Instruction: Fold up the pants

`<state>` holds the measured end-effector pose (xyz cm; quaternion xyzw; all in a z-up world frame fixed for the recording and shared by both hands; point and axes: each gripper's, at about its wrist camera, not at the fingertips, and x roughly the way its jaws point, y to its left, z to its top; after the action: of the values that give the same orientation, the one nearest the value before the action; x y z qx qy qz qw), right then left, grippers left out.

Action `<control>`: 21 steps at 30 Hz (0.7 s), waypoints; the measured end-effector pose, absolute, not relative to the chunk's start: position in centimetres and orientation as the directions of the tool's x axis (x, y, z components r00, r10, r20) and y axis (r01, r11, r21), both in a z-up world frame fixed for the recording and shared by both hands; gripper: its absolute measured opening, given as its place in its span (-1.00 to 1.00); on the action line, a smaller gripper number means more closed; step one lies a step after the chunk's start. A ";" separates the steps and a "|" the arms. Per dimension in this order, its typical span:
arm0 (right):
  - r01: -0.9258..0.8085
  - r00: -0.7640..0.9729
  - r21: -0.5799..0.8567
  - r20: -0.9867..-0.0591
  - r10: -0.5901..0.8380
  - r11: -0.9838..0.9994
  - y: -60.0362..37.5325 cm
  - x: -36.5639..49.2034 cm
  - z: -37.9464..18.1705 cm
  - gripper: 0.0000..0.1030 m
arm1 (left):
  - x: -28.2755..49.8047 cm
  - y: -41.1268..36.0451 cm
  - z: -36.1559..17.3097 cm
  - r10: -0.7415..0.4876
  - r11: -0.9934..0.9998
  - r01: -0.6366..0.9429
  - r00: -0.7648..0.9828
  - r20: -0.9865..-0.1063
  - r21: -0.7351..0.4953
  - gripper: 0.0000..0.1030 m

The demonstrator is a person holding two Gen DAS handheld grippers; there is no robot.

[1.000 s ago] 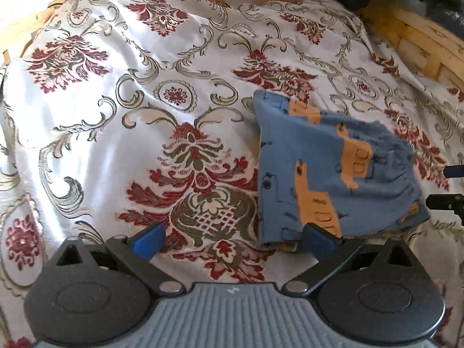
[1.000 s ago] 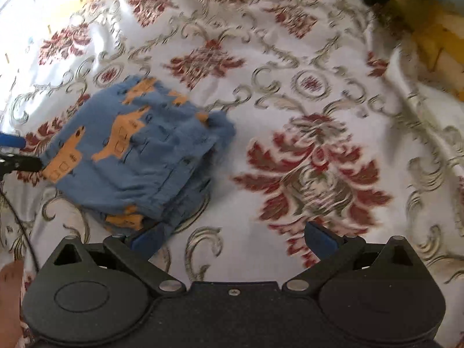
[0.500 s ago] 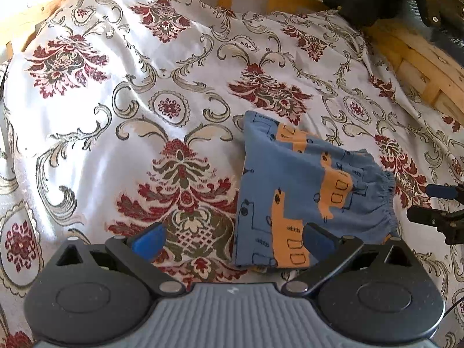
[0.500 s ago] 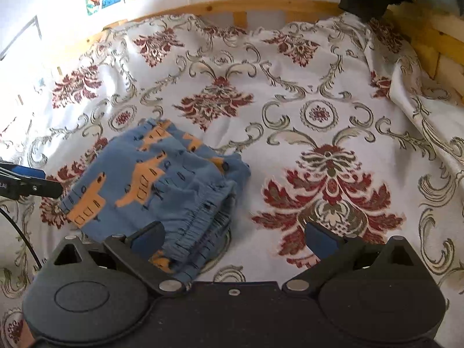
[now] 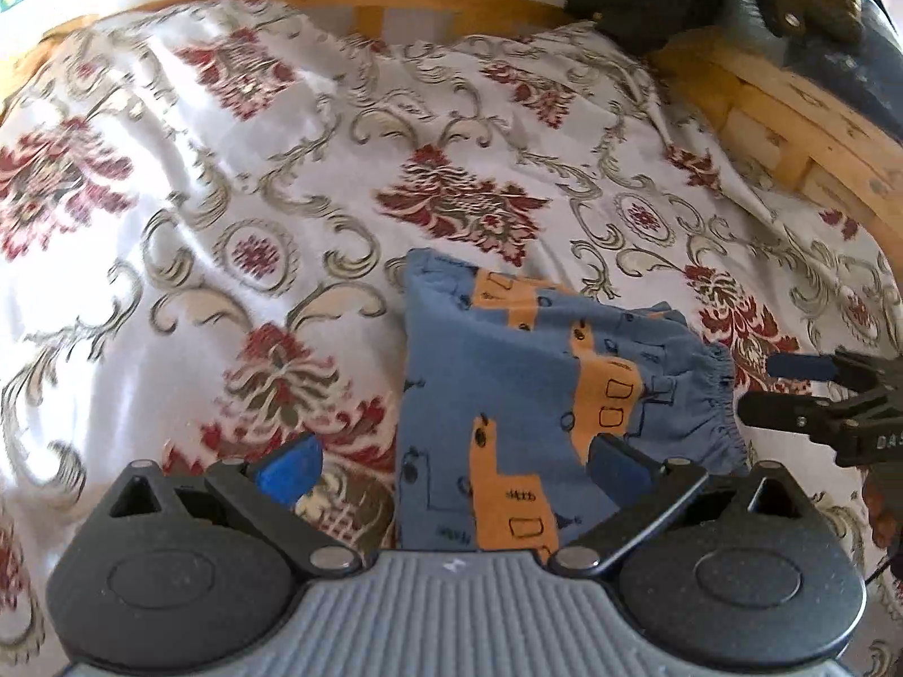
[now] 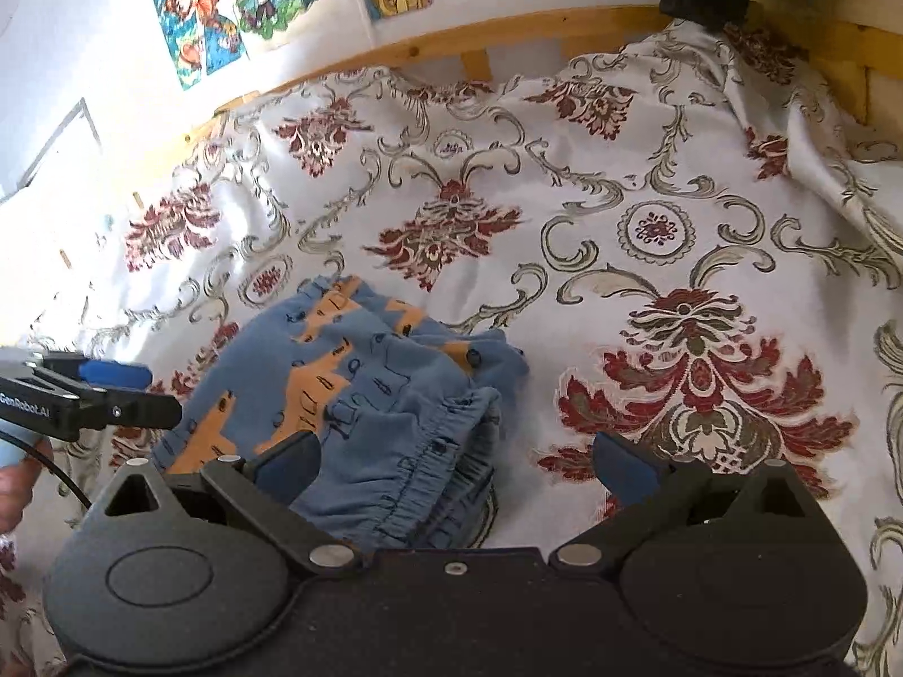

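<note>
You've drawn both grippers back: left gripper (image 5: 451, 465) and right gripper (image 6: 457, 460) hover released over the pants (image 5: 542, 400), folded compact on the bed (image 5: 282, 180); looks finished.

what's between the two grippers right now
The folded blue pants lie between the left gripper and right gripper, on the bedspread; both wrist views show it.

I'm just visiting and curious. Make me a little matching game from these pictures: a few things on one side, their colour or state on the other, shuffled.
Things:
1. pants
2. bedspread
3. bed frame
4. left hand-held gripper

Descriptions:
A. pale wood
B. open, holding nothing
C. blue with orange vehicles, folded
D. white with red floral motifs

Pairs: 1-C, 2-D, 3-A, 4-B
</note>
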<state>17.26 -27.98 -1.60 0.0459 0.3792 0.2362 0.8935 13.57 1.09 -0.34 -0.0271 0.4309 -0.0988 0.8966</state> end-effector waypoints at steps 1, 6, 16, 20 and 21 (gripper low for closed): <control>-0.387 0.600 0.257 -0.659 0.453 0.886 -27.9 17.4 -1.8 0.99 | 13.7 0.9 -0.5 -0.205 0.978 0.167 0.609 -0.767 -0.128 0.99; -0.415 0.583 0.262 -0.659 0.476 0.871 -27.6 18.7 -2.6 0.99 | 14.1 0.7 -1.5 -0.233 0.969 0.211 0.595 -0.769 -0.131 0.99; -0.434 0.446 0.508 -0.596 0.668 0.744 -28.8 24.4 -5.9 0.99 | 13.9 3.4 -4.1 -0.329 0.944 0.168 0.502 -0.800 -0.282 0.99; -0.431 0.455 0.514 -0.586 0.670 0.742 -28.7 24.3 -5.7 0.99 | 14.2 3.4 -4.0 -0.320 0.947 0.166 0.501 -0.804 -0.273 0.99; -0.426 0.459 0.517 -0.583 0.670 0.742 -28.8 24.2 -5.7 0.98 | 14.2 3.4 -4.0 -0.324 0.946 0.163 0.500 -0.803 -0.280 0.99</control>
<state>24.22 -28.76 -5.72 0.1506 0.4053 0.3258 0.8408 14.23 3.45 -4.05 -0.0839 0.4798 -0.1413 0.8619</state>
